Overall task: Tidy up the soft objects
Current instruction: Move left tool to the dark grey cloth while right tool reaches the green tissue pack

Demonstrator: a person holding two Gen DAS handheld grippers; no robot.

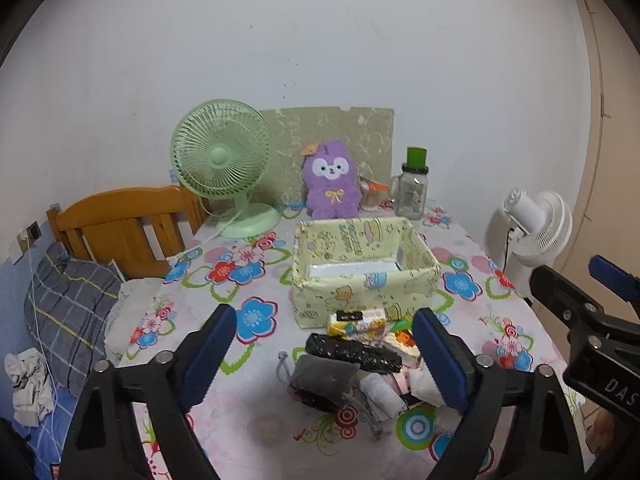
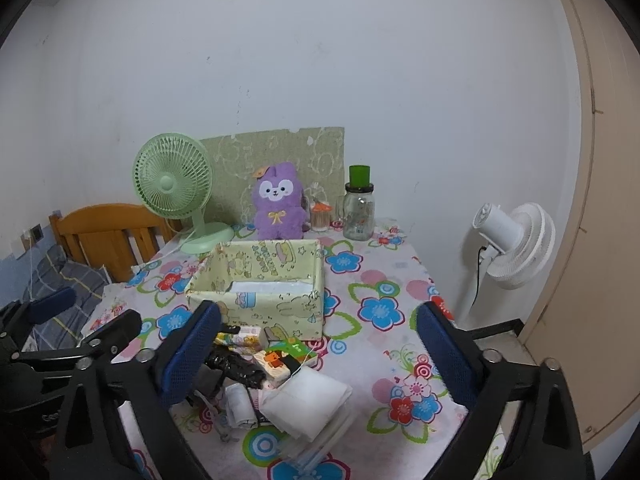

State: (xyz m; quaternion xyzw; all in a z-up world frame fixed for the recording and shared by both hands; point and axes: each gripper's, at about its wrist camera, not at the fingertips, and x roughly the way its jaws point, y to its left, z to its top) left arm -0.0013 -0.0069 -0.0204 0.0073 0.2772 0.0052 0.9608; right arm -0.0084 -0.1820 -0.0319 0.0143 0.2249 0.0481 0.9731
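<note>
A pile of soft items lies on the flowered tablecloth in front of a pale yellow fabric box. In the pile are a grey pouch, a black crinkled bag, a cartoon-print tissue pack, a white roll and a white folded pad. My left gripper hangs open over the pile, touching nothing. My right gripper is open too, just right of the pile. A purple plush toy sits against the back wall.
A green desk fan and a glass jar with a green lid stand at the back of the table. A white fan stands off the table's right edge. A wooden headboard and a plaid pillow lie to the left.
</note>
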